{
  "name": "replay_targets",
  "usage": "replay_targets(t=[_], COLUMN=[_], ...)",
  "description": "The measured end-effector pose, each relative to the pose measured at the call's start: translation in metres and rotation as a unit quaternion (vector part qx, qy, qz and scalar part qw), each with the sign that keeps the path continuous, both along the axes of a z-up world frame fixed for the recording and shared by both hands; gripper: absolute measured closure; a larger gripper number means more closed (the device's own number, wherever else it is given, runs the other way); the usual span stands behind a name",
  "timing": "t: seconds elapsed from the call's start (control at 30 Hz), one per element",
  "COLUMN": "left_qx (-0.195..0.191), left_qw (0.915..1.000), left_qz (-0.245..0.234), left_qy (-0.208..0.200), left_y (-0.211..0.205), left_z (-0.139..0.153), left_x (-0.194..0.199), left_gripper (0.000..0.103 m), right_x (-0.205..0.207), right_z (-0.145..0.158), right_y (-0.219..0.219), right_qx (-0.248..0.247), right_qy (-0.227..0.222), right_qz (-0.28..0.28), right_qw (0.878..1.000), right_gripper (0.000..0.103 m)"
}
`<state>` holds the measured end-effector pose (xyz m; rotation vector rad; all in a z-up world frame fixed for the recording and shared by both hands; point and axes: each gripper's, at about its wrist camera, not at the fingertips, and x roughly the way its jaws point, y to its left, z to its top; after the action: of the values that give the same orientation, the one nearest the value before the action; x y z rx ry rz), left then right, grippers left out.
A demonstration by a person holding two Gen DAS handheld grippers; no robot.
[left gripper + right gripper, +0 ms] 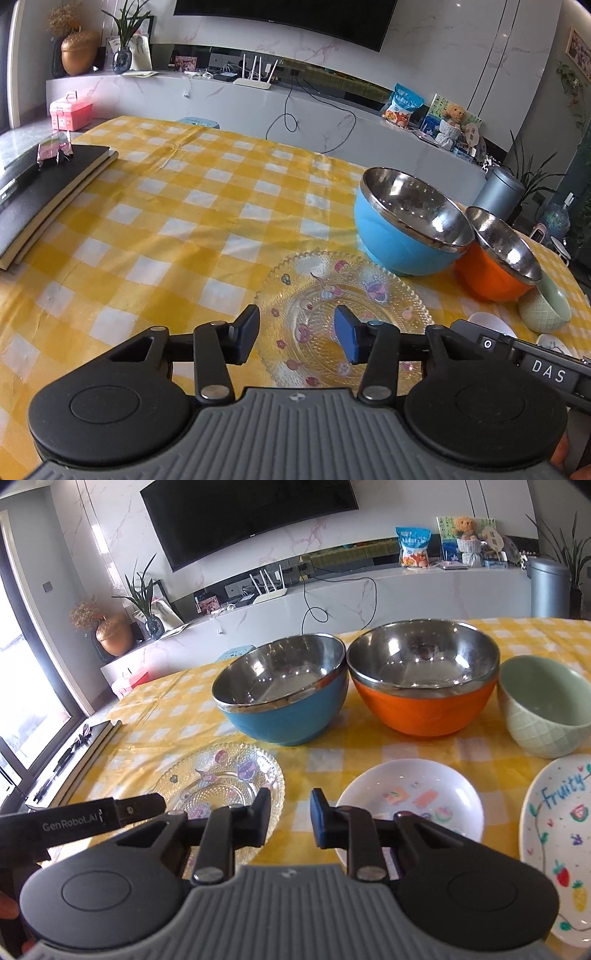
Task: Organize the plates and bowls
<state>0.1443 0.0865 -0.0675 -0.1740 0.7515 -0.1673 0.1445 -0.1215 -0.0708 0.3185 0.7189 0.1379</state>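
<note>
Open cloth (155, 221) from 9 to 12 o'clock of glass plate (343, 314). Blue bowl (402, 229) blocks 1 o'clock; notebooks (48, 192) at 10.

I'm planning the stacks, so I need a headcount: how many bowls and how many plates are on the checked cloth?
Bowls: 3 - blue bowl, orange bowl, green bowl
Plates: 3 - glass plate, small white plate, Fruity plate
Total: 6
</note>
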Motion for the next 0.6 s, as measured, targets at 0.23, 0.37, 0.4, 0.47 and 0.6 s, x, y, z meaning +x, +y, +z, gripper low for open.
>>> replay_targets(t=[0.23,0.37,0.4,0.47,0.6], left_qx=[-0.005,-0.008,-0.008,-0.008,-0.018], left_qw=[0.9998,0.9996,0.9996,0.9997,0.9996], left_qz=[0.017,0.017,0.016,0.014,0.011], left_qy=[0.007,0.019,0.020,0.017,0.017], left_y=[0.013,0.016,0.016,0.015,0.014], left_z=[-0.007,-0.013,-0.014,-0.015,-0.015], left_x=[0.013,0.016,0.016,0.016,0.017], left_gripper=[0.060,0.070,0.072,0.074,0.082], right_x=[0.017,0.021,0.021,0.024,0.025], right_z=[-0.010,-0.016,-0.017,-0.019,-0.022], right_y=[0.012,0.015,0.015,0.015,0.015], right_qx=[0.012,0.013,0.014,0.019,0.024], right_qy=[0.010,0.020,0.021,0.026,0.028], right_qz=[0.013,0.014,0.014,0.012,0.010], right_qw=[1.000,1.000,1.000,0.999,0.999], right_gripper=[0.079,0.079,0.079,0.081,0.085])
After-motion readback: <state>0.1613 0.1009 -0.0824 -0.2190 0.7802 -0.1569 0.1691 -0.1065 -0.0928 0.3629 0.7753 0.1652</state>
